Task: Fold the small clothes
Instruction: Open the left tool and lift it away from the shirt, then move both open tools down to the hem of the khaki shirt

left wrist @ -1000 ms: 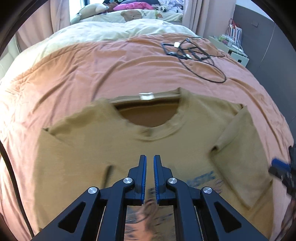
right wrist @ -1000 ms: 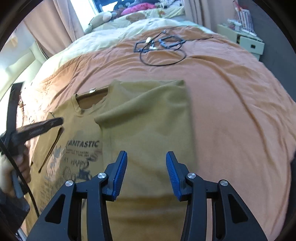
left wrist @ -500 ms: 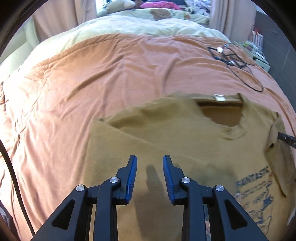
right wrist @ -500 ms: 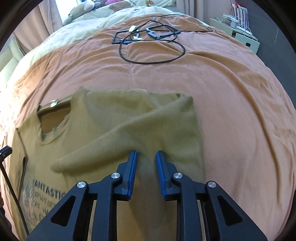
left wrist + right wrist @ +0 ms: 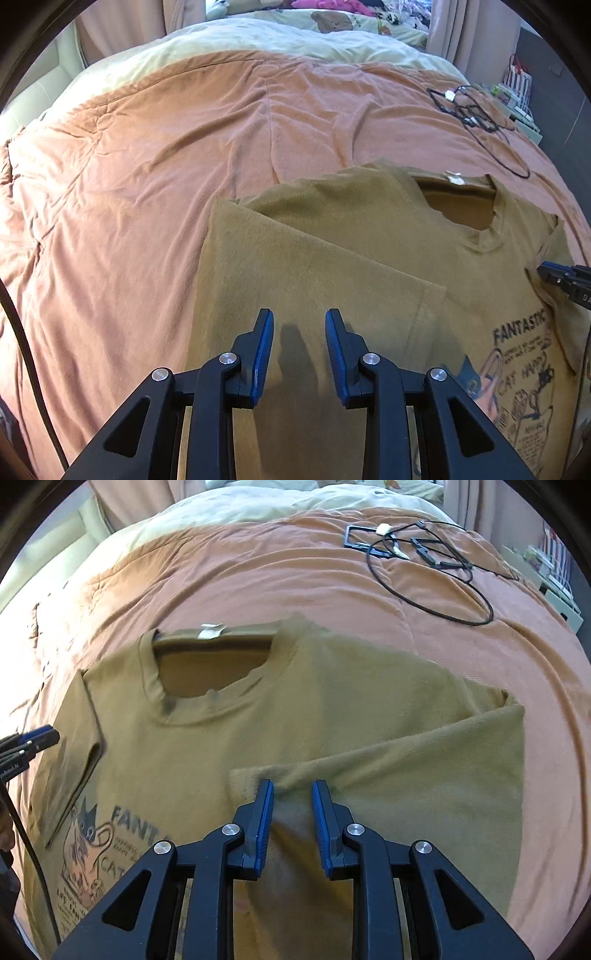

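- Left of the neck opening [image 5: 210,672], your left gripper [image 5: 299,325] hovers over the T-shirt's [image 5: 332,258] folded-in side, fingers apart and empty.
- The shirt lies flat on the orange blanket [image 5: 147,166], print up.
- Right of the neck opening, your right gripper [image 5: 292,794] has fingers apart over the folded sleeve [image 5: 406,760], likely just laid inward.

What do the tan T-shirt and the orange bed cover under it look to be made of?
T-shirt: looks like soft matte knit, probably cotton jersey, given its ribbed collar and limp folded sleeves. Bed cover: seems a fuzzy, fleece-like fabric, possibly quilted, with a napped surface, stitched seams and soft wrinkles. Exact fibres cannot be confirmed.
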Demonstrator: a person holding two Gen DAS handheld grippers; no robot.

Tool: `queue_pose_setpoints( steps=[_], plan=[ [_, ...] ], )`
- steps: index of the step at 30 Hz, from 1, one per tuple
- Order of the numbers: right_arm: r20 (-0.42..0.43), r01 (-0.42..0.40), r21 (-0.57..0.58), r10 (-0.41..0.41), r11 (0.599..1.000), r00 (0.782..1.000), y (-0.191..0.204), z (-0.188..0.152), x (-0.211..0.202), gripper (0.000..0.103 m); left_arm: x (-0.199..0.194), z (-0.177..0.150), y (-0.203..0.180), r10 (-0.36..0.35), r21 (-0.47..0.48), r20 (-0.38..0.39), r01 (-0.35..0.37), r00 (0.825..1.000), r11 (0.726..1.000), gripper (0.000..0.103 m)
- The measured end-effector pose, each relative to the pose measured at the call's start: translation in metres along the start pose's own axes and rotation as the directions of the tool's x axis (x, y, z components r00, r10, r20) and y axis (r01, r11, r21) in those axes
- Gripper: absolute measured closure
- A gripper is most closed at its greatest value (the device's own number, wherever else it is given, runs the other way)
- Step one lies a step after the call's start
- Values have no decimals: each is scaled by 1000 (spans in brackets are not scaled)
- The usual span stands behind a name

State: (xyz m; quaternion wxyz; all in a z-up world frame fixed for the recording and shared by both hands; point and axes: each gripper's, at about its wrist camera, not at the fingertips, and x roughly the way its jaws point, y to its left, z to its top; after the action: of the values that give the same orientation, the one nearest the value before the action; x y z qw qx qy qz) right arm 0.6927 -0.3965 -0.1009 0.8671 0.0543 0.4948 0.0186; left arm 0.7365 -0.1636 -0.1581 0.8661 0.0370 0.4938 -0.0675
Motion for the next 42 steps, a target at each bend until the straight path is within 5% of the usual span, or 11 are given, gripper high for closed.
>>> queue_pose_setpoints(
  steps=[5,9,13,18,25,34,42],
  plan=[
    [27,-77,105,75,991,997,-15,-8,-32,84,-31,-7,2,-23,1,18,23,1000,1000,71],
    [37,-73,122,69,990,997,-16,-23,-67,78,-63,-16,7,-52,-23,43,53,998,998,54],
    [80,-45,116,36,992,996,-11,-44,-118,30,-100,-28,11,-78,-51,73,82,994,995,39],
    [110,-50,138,35,989,993,-9,-79,-175,21,-147,-48,11,-96,-63,114,103,989,993,11],
    [156,-42,156,17,987,988,-7,-123,-246,0,-212,-84,5,-131,-33,175,138,976,990,2],
    [242,-14,119,-15,993,970,5,-205,-320,0,-272,-150,16,-155,-34,265,169,952,985,2],
    [284,-14,135,-25,991,959,-1,-301,-343,0,-288,-235,31,-161,-4,251,167,955,986,2]
  ],
)
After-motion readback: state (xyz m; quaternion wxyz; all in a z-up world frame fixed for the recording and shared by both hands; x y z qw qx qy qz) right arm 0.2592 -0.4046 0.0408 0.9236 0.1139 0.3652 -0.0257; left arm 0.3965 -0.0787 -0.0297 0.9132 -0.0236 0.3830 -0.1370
